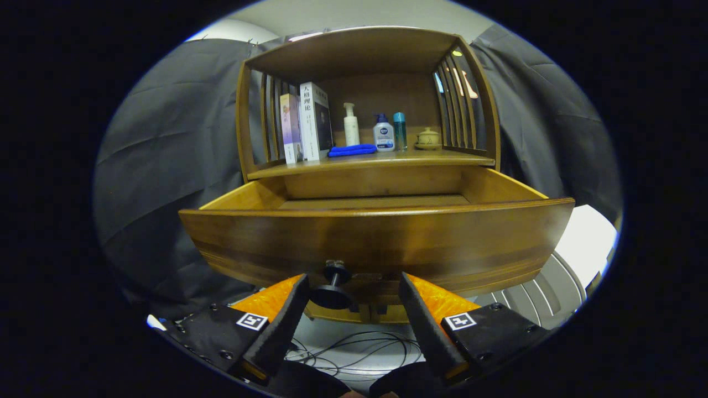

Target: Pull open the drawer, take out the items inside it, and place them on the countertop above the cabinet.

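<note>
The wooden drawer (376, 237) stands pulled far out of the cabinet, its front panel just ahead of my fingers. Its dark round knob (333, 287) sits between my fingertips, close to the left finger (287, 318) and apart from the right one. My gripper (354, 287) is open and holds nothing. The drawer's inside is mostly hidden behind the front panel; only its far wall and side walls show. Above it is the countertop (442, 158) of the cabinet.
On the countertop stand two books (307, 122), a white pump bottle (351, 125), a small pump bottle (383, 134), a teal bottle (399, 131), a folded blue cloth (352, 150) and a small lidded pot (428, 138). Cables (354, 348) lie on the floor below.
</note>
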Demonstrator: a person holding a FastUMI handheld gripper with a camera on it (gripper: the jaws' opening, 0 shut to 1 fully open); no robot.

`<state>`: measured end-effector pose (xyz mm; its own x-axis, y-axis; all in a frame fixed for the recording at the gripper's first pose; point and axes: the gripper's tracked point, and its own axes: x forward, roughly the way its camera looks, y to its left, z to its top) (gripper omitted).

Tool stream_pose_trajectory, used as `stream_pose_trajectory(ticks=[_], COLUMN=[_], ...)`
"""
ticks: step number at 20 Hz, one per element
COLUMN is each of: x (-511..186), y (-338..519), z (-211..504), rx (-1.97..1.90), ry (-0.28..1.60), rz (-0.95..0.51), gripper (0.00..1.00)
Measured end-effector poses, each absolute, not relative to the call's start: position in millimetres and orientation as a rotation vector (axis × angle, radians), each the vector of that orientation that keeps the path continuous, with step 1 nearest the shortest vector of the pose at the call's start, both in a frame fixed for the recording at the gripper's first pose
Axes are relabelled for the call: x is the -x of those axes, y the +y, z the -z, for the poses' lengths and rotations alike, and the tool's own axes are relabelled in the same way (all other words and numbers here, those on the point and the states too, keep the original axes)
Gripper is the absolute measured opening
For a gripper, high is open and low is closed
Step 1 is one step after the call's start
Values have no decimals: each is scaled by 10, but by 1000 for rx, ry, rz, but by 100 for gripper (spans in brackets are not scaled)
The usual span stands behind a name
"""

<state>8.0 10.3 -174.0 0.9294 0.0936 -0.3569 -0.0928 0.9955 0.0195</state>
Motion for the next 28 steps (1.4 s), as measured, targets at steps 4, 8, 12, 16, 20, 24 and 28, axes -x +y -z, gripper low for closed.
stream_pose_trajectory(ticks=[4, 8, 12, 16, 20, 24, 28], x=[-99, -98, -178, -274, -459, -761, -1125], y=[-23, -43, -166, -166, -155, -119, -9], z=[1332, 1071, 1029, 924, 759, 723, 701], rx=[-7, -51, -22, -46, -53, -16, 47], ry=[279, 236, 242, 246, 255, 346, 454], rz=[-68, -63, -33, -22, -25, -33, -80], gripper=[98, 98, 98, 98, 98, 98, 98])
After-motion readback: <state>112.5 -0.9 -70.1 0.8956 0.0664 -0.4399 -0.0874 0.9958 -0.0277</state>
